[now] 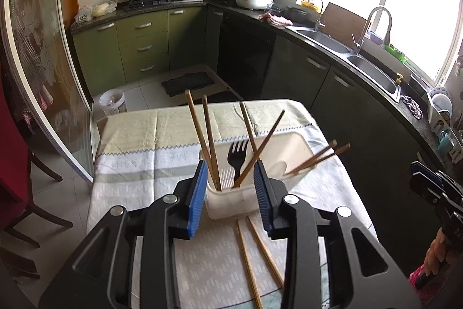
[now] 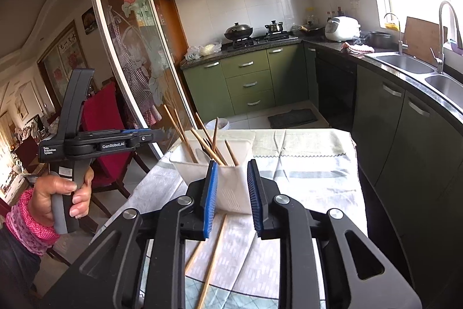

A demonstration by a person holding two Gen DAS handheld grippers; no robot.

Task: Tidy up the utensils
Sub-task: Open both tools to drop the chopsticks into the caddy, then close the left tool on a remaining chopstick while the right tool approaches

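A white utensil holder [image 1: 231, 200] stands on the clothed table [image 1: 139, 164]; it also shows in the right wrist view [image 2: 231, 190]. It holds several wooden chopsticks [image 1: 202, 135] and a black plastic fork [image 1: 238, 157]. Two loose chopsticks [image 1: 257, 251] lie on the cloth in front of it, also seen from the right wrist [image 2: 212, 259]. My left gripper [image 1: 230, 167] is open and empty, above the table in front of the holder. My right gripper [image 2: 231, 164] is open and empty, also hovering in front of the holder. It shows at the right edge of the left wrist view [image 1: 428, 181].
The table stands in a kitchen. Green cabinets [image 1: 139, 48] and a stove are behind, a counter with a double sink [image 1: 373, 71] to the right, a glass sliding door [image 2: 130, 48] and red chairs [image 2: 107, 135] to the left. A bin [image 1: 113, 102] stands on the floor.
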